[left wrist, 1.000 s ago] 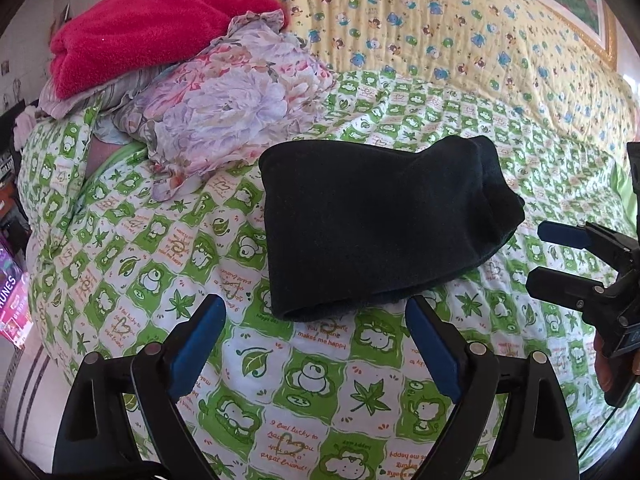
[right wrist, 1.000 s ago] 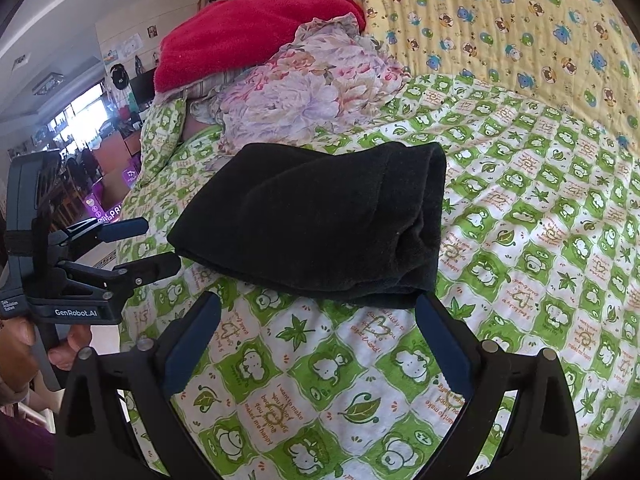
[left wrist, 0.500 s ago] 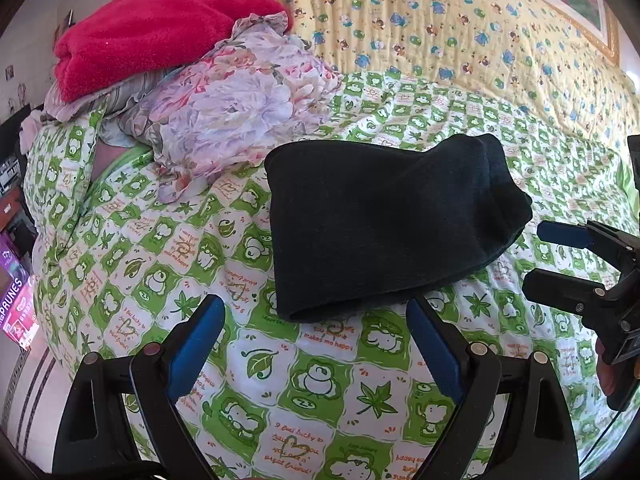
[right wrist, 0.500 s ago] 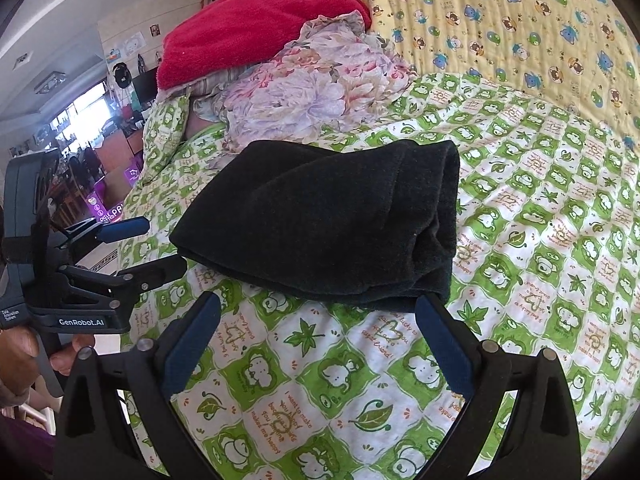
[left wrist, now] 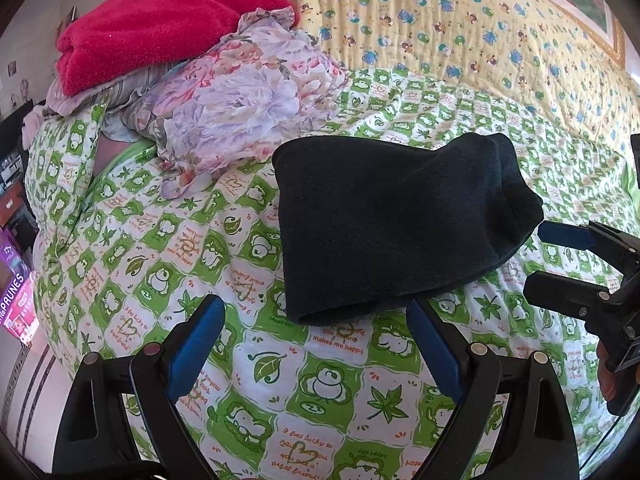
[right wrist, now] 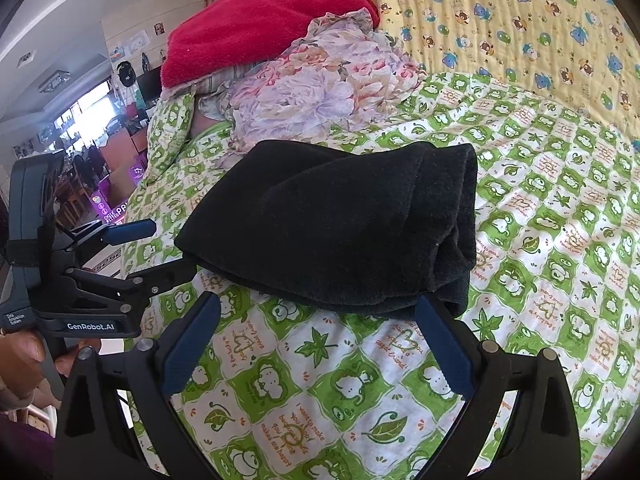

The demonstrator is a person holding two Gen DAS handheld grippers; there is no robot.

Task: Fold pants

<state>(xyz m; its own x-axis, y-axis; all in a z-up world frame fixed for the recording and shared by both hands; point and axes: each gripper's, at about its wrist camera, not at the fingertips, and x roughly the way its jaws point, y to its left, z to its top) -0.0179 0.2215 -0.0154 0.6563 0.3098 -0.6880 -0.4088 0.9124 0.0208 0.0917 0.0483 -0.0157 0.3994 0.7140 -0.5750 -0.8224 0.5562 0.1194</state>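
Apparently finished: the black pants (left wrist: 396, 228) lie as a compact folded bundle at frame centre on the green bedsheet (left wrist: 320, 384). Left gripper (left wrist: 316, 344) and right gripper (right wrist: 316, 340) hover empty, jaws apart.

Bed (left wrist: 120, 248): folded pants (left wrist: 392, 224), perhaps bedding (left wrist: 240, 108).

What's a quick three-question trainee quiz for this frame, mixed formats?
1. True or false: the left gripper is shut on the black pants.
2. What lies on top of the floral cloth pile? A) red blanket B) a grey towel C) a blue pillow
3. Fill in: the pants lie folded on the ____-and-white bedsheet.

Key: 1 false, both it and the right gripper are open and hold nothing; 2 A; 3 green.
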